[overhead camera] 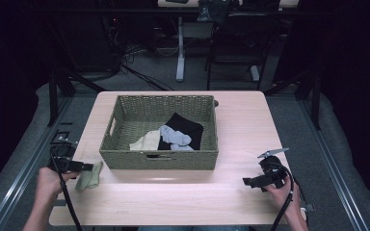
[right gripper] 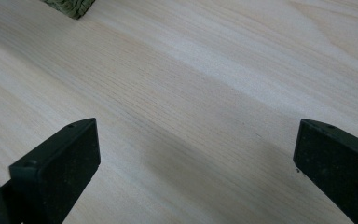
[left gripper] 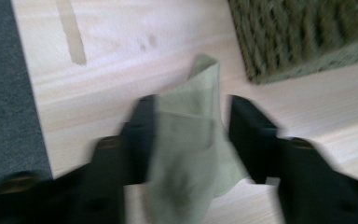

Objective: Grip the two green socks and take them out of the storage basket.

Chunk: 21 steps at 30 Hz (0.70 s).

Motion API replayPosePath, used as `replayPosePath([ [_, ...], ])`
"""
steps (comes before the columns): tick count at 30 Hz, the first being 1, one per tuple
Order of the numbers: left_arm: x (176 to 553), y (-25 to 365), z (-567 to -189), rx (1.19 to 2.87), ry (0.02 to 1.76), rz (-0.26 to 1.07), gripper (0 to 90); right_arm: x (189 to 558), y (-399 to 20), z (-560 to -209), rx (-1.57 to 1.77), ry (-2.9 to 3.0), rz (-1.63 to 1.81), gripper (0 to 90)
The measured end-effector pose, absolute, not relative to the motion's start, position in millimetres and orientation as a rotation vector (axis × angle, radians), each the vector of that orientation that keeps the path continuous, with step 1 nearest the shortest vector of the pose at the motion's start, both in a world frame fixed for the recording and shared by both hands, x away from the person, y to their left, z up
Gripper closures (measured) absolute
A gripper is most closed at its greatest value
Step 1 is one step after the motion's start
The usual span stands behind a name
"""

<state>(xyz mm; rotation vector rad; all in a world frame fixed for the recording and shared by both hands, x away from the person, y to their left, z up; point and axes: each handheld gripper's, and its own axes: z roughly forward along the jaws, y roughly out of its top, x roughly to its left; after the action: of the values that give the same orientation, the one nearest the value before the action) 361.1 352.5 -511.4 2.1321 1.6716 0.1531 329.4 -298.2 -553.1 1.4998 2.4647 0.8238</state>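
Dark room, one light wood table [overhead camera: 231,202] with one wicker basket [overhead camera: 159,160] at centre; high view alone shows what lies inside: one black cloth [overhead camera: 188,126], one grey [overhead camera: 176,135], one cream [overhead camera: 144,142]. One olive cloth [overhead camera: 89,176] lies on the table just left of the basket's front corner. Left gripper [overhead camera: 90,167] low at the left edge; left gripper view shows the cloth [left gripper: 186,144] between parted jaws, right jaw clear of it. Right gripper [overhead camera: 248,182] held level over bare wood, jaws wide, nothing between.
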Motion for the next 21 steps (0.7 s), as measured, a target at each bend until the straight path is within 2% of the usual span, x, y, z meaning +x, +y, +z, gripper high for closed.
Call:
replayPosePath([
  [1, 360.4, 352.6, -505.1, 2.119, 1.666, 0.165, 34.0, 329.7, -298.0, -553.5, 1.502, 2.456, 0.817, 0.0],
  [2, 360.0, 352.6, -498.3, 2.112, 1.66, 0.175, 24.2, 329.8, -298.0, -553.3, 1.501, 2.465, 0.819, 0.0],
  [3, 359.6, 352.2, -491.6, 2.105, 1.655, 0.196, 24.2, 329.8, -298.0, -553.3, 1.501, 2.465, 0.819, 0.0],
  [6, 359.4, 351.5, -470.2, 2.086, 1.634, 0.233, 16.1, 329.6, -297.3, -553.1, 1.497, 2.468, 0.824, 0.0],
  [21, 379.6, 323.3, -396.2, 2.085, 1.516, 0.375, 4.0, 329.2, -299.1, -551.7, 1.496, 2.464, 0.827, 0.0],
])
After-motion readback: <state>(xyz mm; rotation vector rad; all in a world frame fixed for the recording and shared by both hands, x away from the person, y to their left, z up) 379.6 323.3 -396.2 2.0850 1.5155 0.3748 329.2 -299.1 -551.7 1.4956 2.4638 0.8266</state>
